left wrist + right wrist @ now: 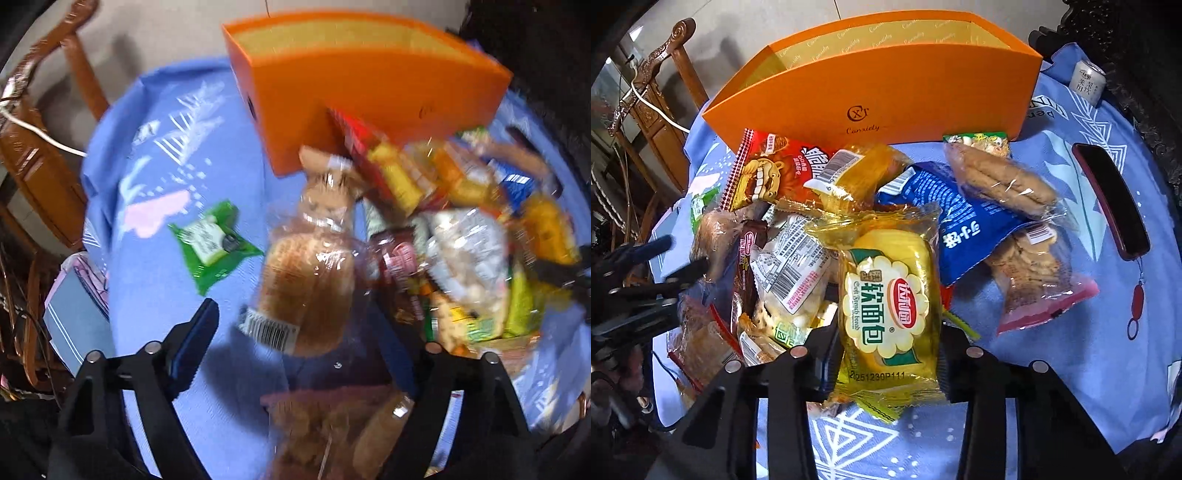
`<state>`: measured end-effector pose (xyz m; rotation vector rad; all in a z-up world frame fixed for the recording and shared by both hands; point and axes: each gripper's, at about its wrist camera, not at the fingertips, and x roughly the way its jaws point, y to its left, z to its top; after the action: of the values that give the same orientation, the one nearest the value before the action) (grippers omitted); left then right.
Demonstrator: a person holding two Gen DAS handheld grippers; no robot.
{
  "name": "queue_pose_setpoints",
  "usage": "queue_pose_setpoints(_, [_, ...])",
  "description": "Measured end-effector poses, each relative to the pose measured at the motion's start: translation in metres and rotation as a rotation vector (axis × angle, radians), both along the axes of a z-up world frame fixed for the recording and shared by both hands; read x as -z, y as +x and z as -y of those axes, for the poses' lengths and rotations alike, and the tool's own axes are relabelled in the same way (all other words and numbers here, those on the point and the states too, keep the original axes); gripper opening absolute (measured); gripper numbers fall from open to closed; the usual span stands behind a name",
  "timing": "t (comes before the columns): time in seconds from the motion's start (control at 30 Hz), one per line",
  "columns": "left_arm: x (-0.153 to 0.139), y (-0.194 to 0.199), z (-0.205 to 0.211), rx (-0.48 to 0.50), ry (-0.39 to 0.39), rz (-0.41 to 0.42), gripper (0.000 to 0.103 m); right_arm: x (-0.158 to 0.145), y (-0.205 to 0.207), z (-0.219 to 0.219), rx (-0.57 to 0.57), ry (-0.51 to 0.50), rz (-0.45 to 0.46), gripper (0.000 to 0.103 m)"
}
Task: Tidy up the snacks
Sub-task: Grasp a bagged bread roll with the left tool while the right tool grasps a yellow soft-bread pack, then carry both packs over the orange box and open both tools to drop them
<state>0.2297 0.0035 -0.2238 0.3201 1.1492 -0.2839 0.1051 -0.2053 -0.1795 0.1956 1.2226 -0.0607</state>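
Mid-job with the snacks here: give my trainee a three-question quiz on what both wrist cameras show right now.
1. True or false: the orange box stands open-topped at the far side of the snack pile.
2. Multiple choice: what sits between the right gripper fingers? A) the blue packet B) the yellow soft bread packet C) the red packet
3. Fill in: in the left wrist view, the packet lying alone on the blue cloth, apart from the pile, is ____ in colour.

Key: 1 true. 2 B. 3 green: the green packet. Whether the right gripper actually clamps the bread packet cannot be told; the left gripper is open.
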Motion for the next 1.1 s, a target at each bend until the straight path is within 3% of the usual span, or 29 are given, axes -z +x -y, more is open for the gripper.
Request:
queue_pose_setpoints(0.07, [0.013,0.007,0.004,0.012,0.003,-0.042,0.071,-0.005,0.000,0.001,-0.007,-0.016,0.009,0.041])
queue_pose_setpoints(0.17, [0.024,0.010,0.012,0.041,0.036,-0.039,0.066,-0.013,-0.004,0.005,0.005,-0.015,0.025,0.040])
queue_pose_setpoints(0.3, [0.025,0.012,0.006,0.034,0.003,-0.039,0.055,-0.017,-0.007,0.008,0.016,-0.012,0.035,0.040])
queue_pose_setpoints(0.5, [0.018,0.011,0.005,0.008,0.007,-0.041,0.052,-0.028,-0.010,0.006,0.008,-0.022,0.071,0.040])
queue_pose_setpoints(0.8, [-0.069,0.004,0.000,-0.066,-0.105,0.081,0.052,-0.070,-0.004,0.016,0.029,-0.014,0.174,0.040])
queue_pose_setpoints(0.93, [-0.120,0.023,0.004,-0.083,-0.161,0.158,0.052,-0.097,0.019,0.027,0.048,-0.015,0.249,0.040])
queue_pose_setpoints(1.1, [-0.162,0.070,0.023,-0.082,-0.245,0.185,0.052,-0.125,0.070,0.036,0.032,-0.047,0.332,0.040])
